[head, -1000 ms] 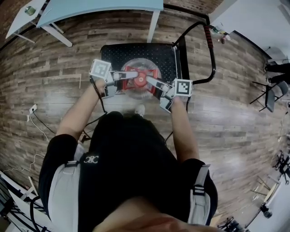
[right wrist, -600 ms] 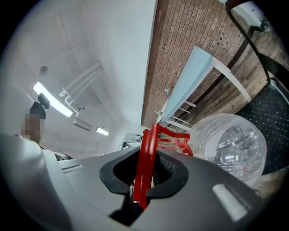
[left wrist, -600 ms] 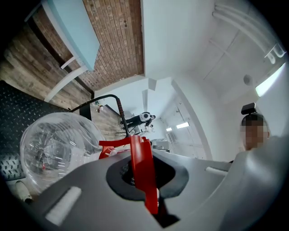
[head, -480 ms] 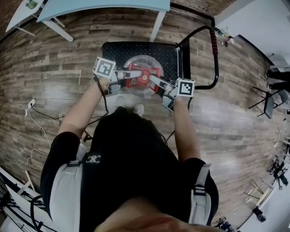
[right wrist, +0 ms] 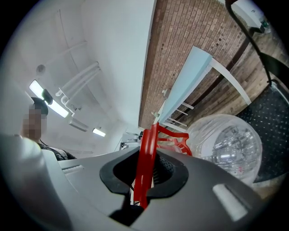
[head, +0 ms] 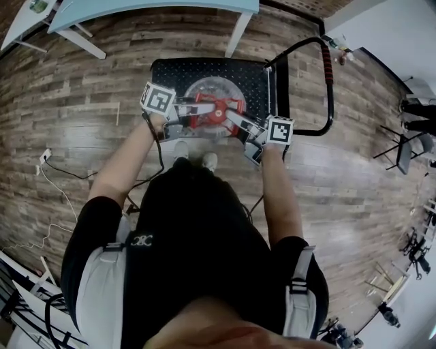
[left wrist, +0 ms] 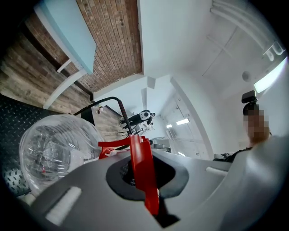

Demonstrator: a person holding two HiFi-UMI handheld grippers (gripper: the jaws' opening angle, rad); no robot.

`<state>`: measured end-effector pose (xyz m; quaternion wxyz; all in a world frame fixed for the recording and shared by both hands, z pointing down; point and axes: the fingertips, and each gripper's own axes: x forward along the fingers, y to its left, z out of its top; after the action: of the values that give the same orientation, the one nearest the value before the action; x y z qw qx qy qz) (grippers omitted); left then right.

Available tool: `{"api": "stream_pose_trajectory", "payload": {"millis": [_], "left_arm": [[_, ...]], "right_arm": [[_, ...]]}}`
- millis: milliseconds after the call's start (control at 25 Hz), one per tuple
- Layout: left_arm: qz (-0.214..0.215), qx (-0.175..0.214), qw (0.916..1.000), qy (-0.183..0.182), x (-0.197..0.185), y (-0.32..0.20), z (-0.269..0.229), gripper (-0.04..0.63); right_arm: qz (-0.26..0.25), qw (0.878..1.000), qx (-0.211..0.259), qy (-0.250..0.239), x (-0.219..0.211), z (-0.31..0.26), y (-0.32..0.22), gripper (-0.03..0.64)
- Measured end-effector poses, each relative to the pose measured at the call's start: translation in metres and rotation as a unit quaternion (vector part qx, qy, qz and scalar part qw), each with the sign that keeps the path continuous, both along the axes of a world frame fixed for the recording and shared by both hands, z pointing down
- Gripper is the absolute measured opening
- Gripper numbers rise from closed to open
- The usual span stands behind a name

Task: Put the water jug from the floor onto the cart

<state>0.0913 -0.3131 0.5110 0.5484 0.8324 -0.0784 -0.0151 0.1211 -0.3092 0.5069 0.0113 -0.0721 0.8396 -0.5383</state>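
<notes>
- the water jug (head: 215,87), clear, round and ribbed, is seen in the upper middle of the head view, over the black studded deck of the cart (head: 170,73); whether its base rests on the deck cannot be told.
- a red handle (head: 219,112) is fitted on top of the jug, and it is gripped from opposite sides by the two grippers.
- the left gripper (head: 203,110) is held at the left of the jug. in the left gripper view its fingers are shown fully together on a thin red rib of the handle, with the clear jug body at the lower left of that frame.
- the right gripper (head: 233,118) is held at the right of the jug. in the right gripper view its fingers are shown almost together, clamped on another red rib, with the jug body at the lower right of that frame.
- the two grippers are pointed toward each other across the jug, with their marker cubes (head: 158,100) turned up to the head camera.
- the cart's black push bar (head: 331,82), with a red grip near its top, is seen to the right of the deck.
- the cart is stood on a wood plank floor (head: 75,129); a light blue table (head: 157,8) on white legs is seen along the top edge.
- two light shoe tips (head: 210,161) are seen just below the cart's near edge.
</notes>
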Motion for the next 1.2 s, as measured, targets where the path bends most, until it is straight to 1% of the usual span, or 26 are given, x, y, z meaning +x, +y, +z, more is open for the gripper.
{"api": "stream_pose_trajectory", "payload": {"millis": [160,440,600,760,840,960,1040,1200], "left_arm": [[-0.001,-0.021,0.9998,-0.001,-0.007,-0.013,0.014,0.0],[0.006,-0.035,0.9994,0.002,-0.004,-0.037,0.036,0.0],[0.013,-0.045,0.9989,-0.006,-0.004,-0.046,0.056,0.0],[0.008,-0.058,0.9983,-0.005,-0.002,-0.06,0.071,0.0],[0.004,-0.067,0.9977,-0.001,0.0,-0.065,0.079,0.0],[0.001,-0.069,0.9976,-0.002,0.001,-0.074,0.09,0.0],[0.0,-0.074,0.9973,-0.002,0.0,-0.079,0.099,0.0],[-0.002,-0.085,0.9964,-0.005,-0.003,-0.091,0.115,0.0]], "right_arm": [[-0.002,1.0,-0.008,0.013,-0.007,0.011,-0.014,0.058],[0.002,1.0,-0.024,0.015,-0.007,0.032,-0.041,0.06],[0.0,0.999,-0.031,0.022,-0.007,0.049,-0.051,0.058],[0.005,0.998,-0.058,0.026,-0.004,0.069,-0.063,0.057],[0.008,0.998,-0.059,0.025,-0.003,0.075,-0.07,0.055],[0.011,0.998,-0.061,0.027,-0.001,0.087,-0.079,0.054],[0.013,0.997,-0.071,0.029,-0.001,0.098,-0.084,0.054],[0.012,0.997,-0.07,0.025,-0.006,0.106,-0.099,0.054]]}}
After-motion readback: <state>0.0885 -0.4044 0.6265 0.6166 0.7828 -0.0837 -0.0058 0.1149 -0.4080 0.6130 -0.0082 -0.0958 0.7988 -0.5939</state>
